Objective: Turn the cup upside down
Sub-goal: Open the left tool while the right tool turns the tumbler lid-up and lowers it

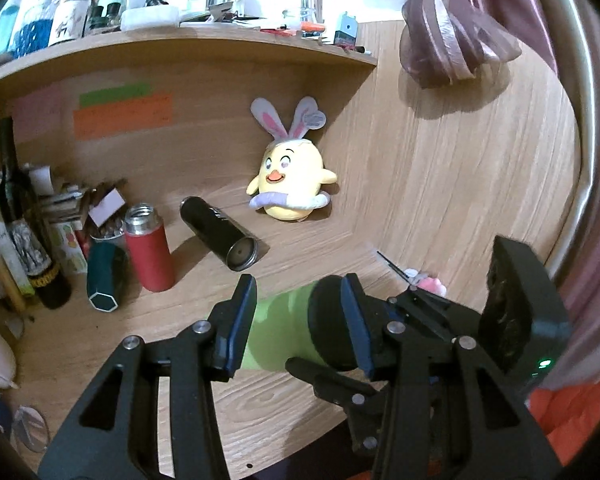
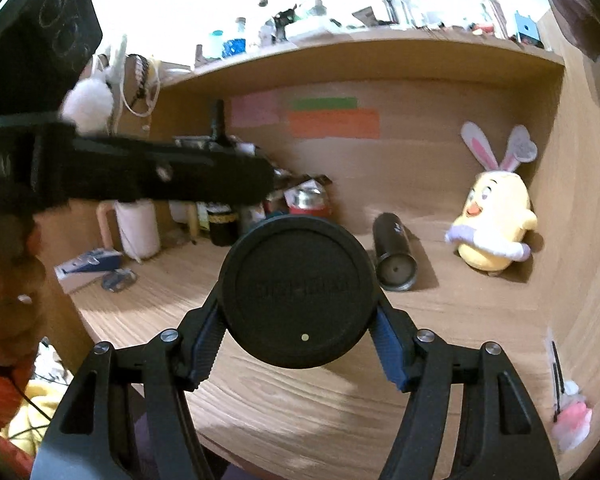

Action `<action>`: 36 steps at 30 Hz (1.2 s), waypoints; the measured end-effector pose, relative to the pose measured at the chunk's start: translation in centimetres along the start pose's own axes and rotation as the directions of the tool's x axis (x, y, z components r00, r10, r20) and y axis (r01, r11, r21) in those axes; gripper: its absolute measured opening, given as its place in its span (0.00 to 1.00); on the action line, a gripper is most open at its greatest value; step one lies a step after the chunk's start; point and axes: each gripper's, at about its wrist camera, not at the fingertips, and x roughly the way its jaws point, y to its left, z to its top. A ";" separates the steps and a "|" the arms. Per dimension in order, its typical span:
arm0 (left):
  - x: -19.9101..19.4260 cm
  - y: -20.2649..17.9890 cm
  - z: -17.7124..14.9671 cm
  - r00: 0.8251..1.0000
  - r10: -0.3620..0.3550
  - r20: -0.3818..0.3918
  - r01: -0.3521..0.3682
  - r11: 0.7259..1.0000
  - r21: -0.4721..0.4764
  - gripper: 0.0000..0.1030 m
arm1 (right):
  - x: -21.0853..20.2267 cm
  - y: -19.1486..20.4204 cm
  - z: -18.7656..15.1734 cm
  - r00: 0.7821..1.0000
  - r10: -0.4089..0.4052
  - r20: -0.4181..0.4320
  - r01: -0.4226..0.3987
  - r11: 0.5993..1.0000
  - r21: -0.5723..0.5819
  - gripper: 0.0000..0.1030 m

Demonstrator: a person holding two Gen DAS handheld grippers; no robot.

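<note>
Wood-grain bench [image 1: 284,412] under a cluttered shelf fills the left wrist view: the left hand-held gripper [image 1: 298,326] stands released, its pads straddling but apparently not pinching the green cup [image 1: 278,334], whose long axis lies left to right with the black end right. From the right wrist, the right hand-held gripper [image 2: 296,342] is clenched on that black end [image 2: 298,292], axis pointing far; it seems better placed to turn the cup.

Your two black grippers

Your left gripper [image 1: 296,320] and right gripper [image 2: 300,344] are showing black arms, blue finger pads and shiny silver screws. Your bare hand [image 2: 8,280] is showing.
</note>
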 end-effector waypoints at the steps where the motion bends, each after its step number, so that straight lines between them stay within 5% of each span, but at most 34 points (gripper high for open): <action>1: 0.2 0.1 0.1 1.000 0.012 -0.006 -0.012 1.000 0.004 0.42 | -0.1 0.1 0.2 1.000 0.006 0.003 -0.006 1.000 0.000 0.61; 16: 1.3 6.6 1.9 0.998 0.052 -0.036 -0.057 0.990 -0.133 0.46 | 4.4 1.1 4.2 0.998 0.060 -0.019 -0.062 0.996 -0.057 0.61; 27: 2.3 9.6 2.6 0.989 0.147 -0.032 -0.150 0.975 -0.165 0.46 | 8.4 -0.5 5.3 0.985 0.157 -0.071 -0.154 0.987 0.045 0.62; 30: 2.3 9.9 2.4 0.993 0.108 -0.038 -0.113 0.976 -0.187 0.56 | 8.7 -0.4 5.0 0.985 0.151 -0.079 -0.149 0.988 0.039 0.62; 36: 2.3 9.1 2.4 0.987 0.160 -0.018 -0.161 0.975 -0.153 0.57 | 8.0 -0.9 4.7 0.985 0.150 -0.087 -0.146 0.988 0.049 0.62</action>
